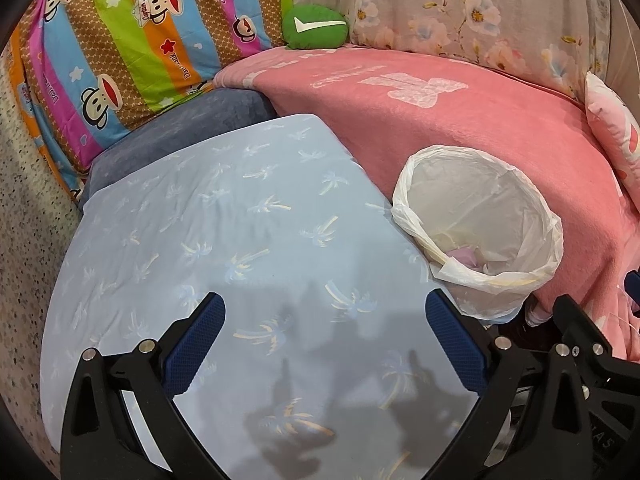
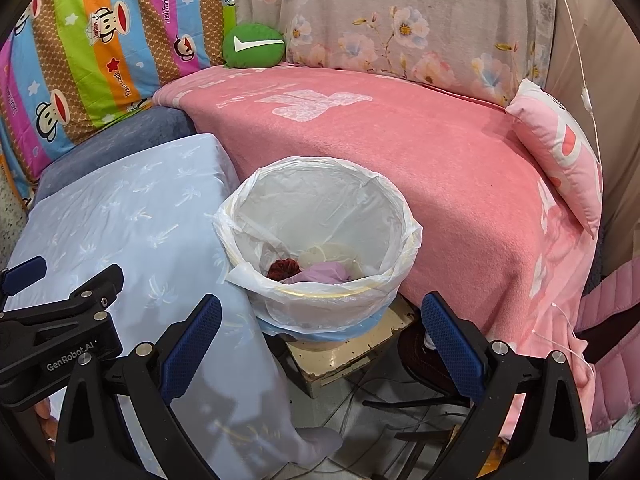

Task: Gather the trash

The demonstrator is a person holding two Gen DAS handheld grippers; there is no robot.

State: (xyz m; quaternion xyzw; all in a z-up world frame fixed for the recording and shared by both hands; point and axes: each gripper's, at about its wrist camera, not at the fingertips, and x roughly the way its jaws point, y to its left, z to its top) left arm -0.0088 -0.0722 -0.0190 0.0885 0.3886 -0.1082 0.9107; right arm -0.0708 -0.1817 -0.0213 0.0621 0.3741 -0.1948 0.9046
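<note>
- Nearest the lens in both wrist views are blue-padded fingers spread wide: the left gripper hangs released over the pale blue palm-print cloth, and the right gripper is likewise released, with nothing between its pads.
- The task's thing, the white-lined trash bin, sits at about 12 o'clock from the right gripper, wedged between the blue cloth at its 9 o'clock and the pink blanket at its 3 o'clock. From the left gripper it lies at roughly 2 o'clock.
- Inside the bin are a lilac crumpled item and a dark red scrap; no loose trash shows on the blue cloth, so collection looks largely done.
- Risk: the bin perches on a small worn stand; a nudge from either gripper could tip it and spill the contents.
- Risk: the liner's loose overhang at the bin's 7 o'clock could snag on a finger and drag the bag out.
- Risk: thin cables on the floor at 6 o'clock, and a cord hanging at 2 o'clock, could catch the right gripper.
- Risk: the two grippers are close together and could collide.
</note>
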